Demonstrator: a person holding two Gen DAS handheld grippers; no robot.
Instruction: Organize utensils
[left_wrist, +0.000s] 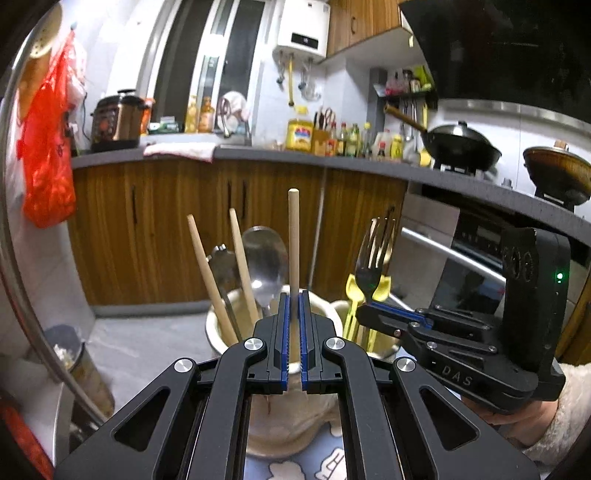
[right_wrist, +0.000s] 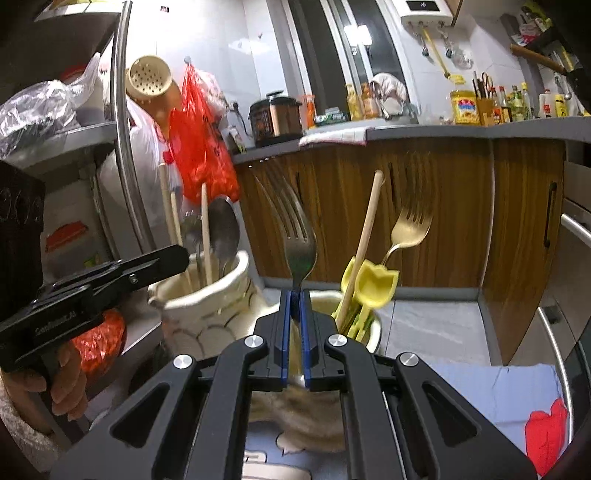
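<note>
My left gripper (left_wrist: 294, 299) is shut on a wooden chopstick (left_wrist: 293, 236), held upright over a cream ceramic holder (left_wrist: 273, 417). That holder has two more chopsticks (left_wrist: 212, 280) and a steel spoon (left_wrist: 266, 258). My right gripper (right_wrist: 294, 299) is shut on a steel fork (right_wrist: 295, 236), held upright at the rim of a second cream cup (right_wrist: 373, 332). That cup holds yellow plastic utensils (right_wrist: 376, 284), a chopstick (right_wrist: 364, 240) and a gold fork (right_wrist: 410, 225). The right gripper also shows in the left wrist view (left_wrist: 373, 314), and the left gripper shows in the right wrist view (right_wrist: 177, 256).
Both holders stand on a blue patterned mat (left_wrist: 325, 458). A curved steel rail (right_wrist: 123, 122) and shelves with bags are at the left. Wooden cabinets (left_wrist: 177, 221) and a grey countertop (left_wrist: 295, 157) lie behind. An oven front (left_wrist: 476, 258) is at the right.
</note>
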